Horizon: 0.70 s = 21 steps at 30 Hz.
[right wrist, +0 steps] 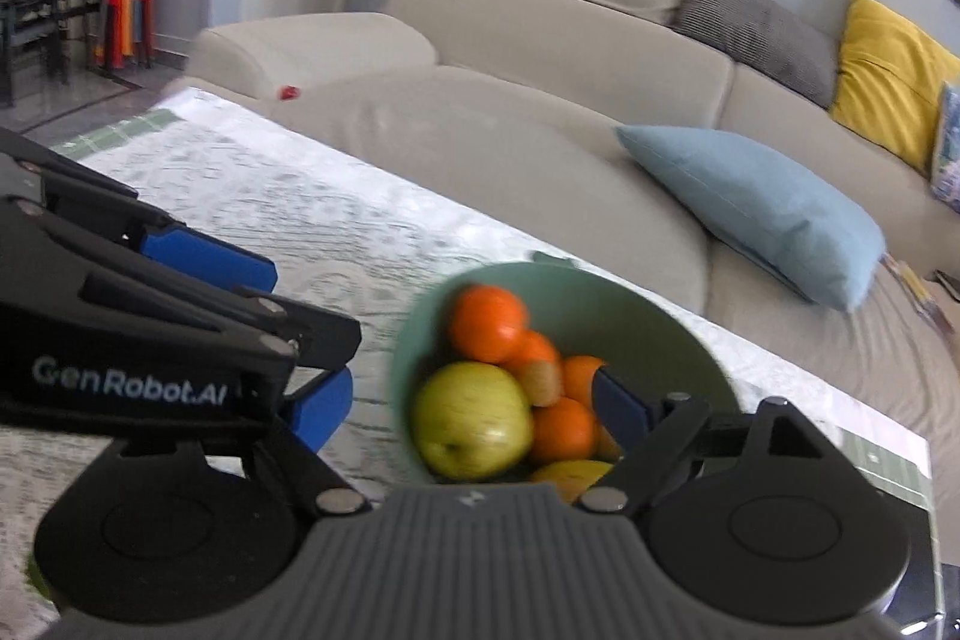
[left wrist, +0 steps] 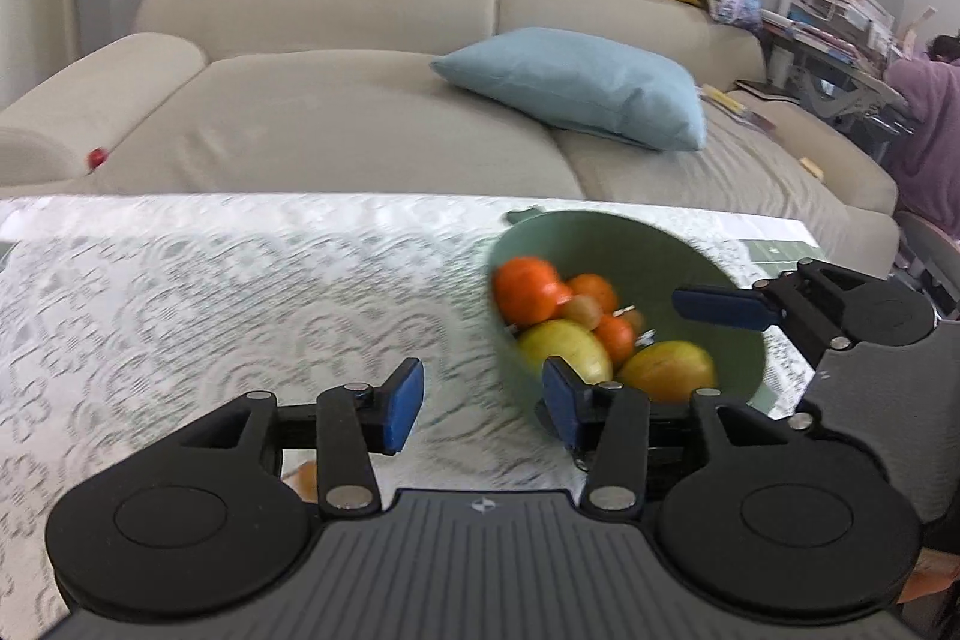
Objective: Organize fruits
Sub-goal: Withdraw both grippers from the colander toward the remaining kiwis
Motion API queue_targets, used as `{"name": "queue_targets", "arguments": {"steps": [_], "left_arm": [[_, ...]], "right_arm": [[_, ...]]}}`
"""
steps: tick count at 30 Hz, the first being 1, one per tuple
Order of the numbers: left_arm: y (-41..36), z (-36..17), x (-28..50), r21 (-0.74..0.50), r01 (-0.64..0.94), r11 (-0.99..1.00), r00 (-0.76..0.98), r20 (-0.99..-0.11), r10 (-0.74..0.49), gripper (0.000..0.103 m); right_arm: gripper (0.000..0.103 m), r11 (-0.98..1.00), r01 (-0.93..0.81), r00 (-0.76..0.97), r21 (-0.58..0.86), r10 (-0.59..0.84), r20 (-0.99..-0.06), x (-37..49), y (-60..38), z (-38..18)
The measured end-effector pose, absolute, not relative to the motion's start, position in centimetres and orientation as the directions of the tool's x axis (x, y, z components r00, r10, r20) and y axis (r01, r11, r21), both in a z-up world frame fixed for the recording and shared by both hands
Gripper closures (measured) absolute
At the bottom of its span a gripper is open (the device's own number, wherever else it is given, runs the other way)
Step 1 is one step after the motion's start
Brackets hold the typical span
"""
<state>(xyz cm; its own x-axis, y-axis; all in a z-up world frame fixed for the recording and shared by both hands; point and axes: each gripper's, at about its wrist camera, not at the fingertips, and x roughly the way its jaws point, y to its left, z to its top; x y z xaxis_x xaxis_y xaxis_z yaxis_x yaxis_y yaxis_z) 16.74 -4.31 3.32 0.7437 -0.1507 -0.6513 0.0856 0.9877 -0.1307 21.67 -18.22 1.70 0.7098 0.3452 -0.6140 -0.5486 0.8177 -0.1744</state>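
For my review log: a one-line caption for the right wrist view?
Open right tool over a green bowl of oranges and an apple; left tool alongside.

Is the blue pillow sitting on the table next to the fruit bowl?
No, the blue pillow lies on the beige sofa behind the table, while the green bowl of fruit stands on the table.

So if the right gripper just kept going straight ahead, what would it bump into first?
Most likely the green bowl. The right gripper is open and points at the fruit inside, so the yellow-green apple would probably be touched first, though depth is hard to judge.
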Motion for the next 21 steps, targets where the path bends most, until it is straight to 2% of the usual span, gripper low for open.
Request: {"name": "queue_targets", "arguments": {"steps": [9,12,16,21], "left_arm": [[0.3,1.3,14.2,-0.156,0.044,0.987,0.698,-0.702,-0.142,0.049],[1.6,0.7,13.6,-0.168,0.036,0.985,0.688,-0.711,-0.146,0.049],[3.5,-0.1,12.7,-0.203,0.037,0.978,0.678,-0.714,-0.174,0.049],[5.2,-0.9,11.7,-0.226,0.048,0.973,0.680,-0.706,-0.198,0.049]], "right_arm": [[0.019,0.760,-0.647,0.598,-0.063,0.454,-0.660,20.4,-15.7,0.1],[0.013,0.756,-0.650,0.602,-0.080,0.448,-0.661,20.1,-15.1,-0.3],[0.014,0.750,-0.650,0.623,-0.122,0.434,-0.651,19.8,-14.6,-0.4],[0.018,0.742,-0.664,0.625,-0.091,0.483,-0.614,19.2,-14.5,0.3]]}}
